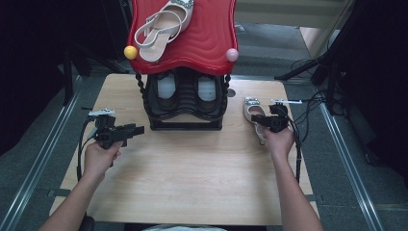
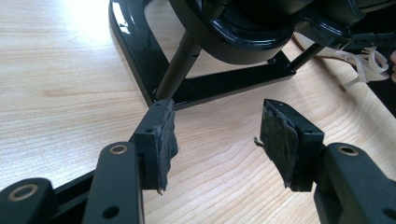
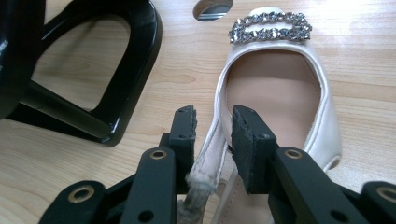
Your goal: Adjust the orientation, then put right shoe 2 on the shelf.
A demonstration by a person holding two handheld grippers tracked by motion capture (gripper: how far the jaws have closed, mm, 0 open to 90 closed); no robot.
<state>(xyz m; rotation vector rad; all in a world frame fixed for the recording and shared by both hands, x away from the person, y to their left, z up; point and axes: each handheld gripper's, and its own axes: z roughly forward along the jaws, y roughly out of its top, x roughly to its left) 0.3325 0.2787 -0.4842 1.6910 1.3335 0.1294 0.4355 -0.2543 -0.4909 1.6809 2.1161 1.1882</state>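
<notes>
Right of centre in high view: shoe (image 1: 252,113), long axis toward frame top, under right gripper (image 1: 272,122); jaws part-spread, astride side edge, not pinching. Left gripper (image 1: 137,130) spread, empty, well apart.

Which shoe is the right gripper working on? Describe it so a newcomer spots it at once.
Start at the black-and-red shoe rack at the far middle of the wooden table. To its right, flat on the table, lies a cream slingback shoe, its side edge between the right gripper jaws. Unlike its mate on the rack's red top, it lies on the tabletop.
</notes>
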